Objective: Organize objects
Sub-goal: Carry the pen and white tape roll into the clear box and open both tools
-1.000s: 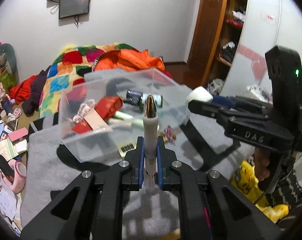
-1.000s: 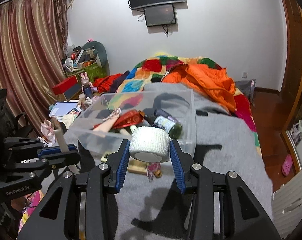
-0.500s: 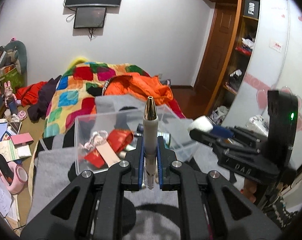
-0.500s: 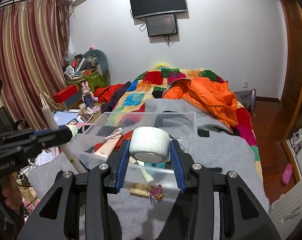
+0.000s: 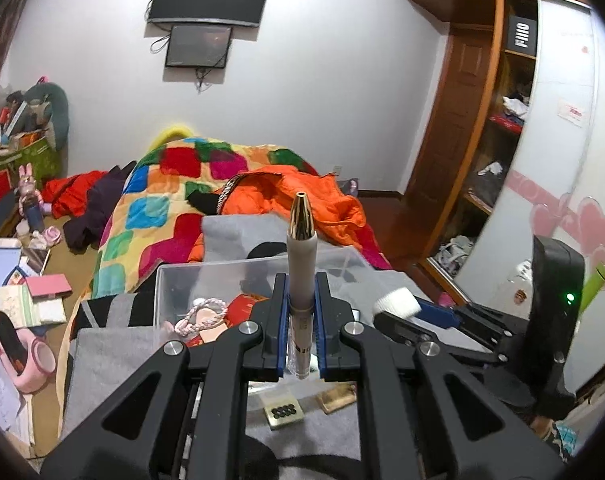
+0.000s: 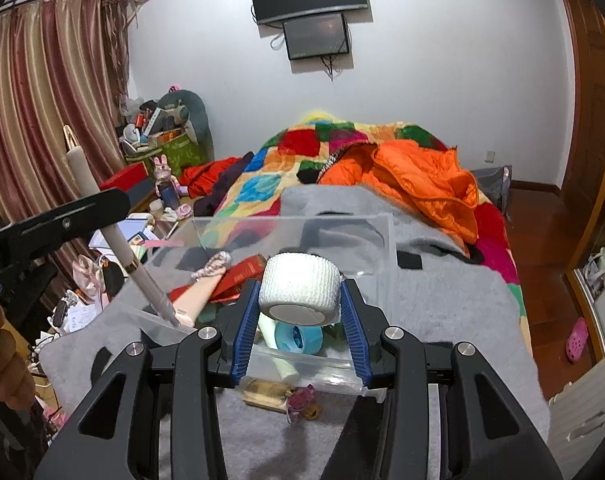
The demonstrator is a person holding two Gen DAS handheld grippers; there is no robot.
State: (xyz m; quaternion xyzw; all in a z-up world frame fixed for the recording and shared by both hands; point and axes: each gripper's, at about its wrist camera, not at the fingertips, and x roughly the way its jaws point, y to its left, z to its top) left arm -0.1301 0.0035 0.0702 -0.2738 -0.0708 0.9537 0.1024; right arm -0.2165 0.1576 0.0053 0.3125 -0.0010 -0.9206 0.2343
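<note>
The pen [image 5: 301, 280] stands upright, pinched in the left gripper [image 5: 301, 332] jaws; the tape roll [image 6: 300, 290] is clamped in the right gripper [image 6: 300, 320] jaws. Both hang above the bin [image 6: 376, 240]. Lower each inside the walls before releasing.

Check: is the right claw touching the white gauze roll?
Touching. The right wrist view shows the right claw with both blue pads pressed against the white gauze roll.

Even, fairly bright indoor light fills both views. Soft shadows fall on the grey blanket [image 6: 442, 280] beneath the grippers. Fisheye bending curves the wardrobe [image 5: 482, 128] and curtains [image 6: 50, 120]; corners go black. Focus is sharp, without motion blur.
</note>
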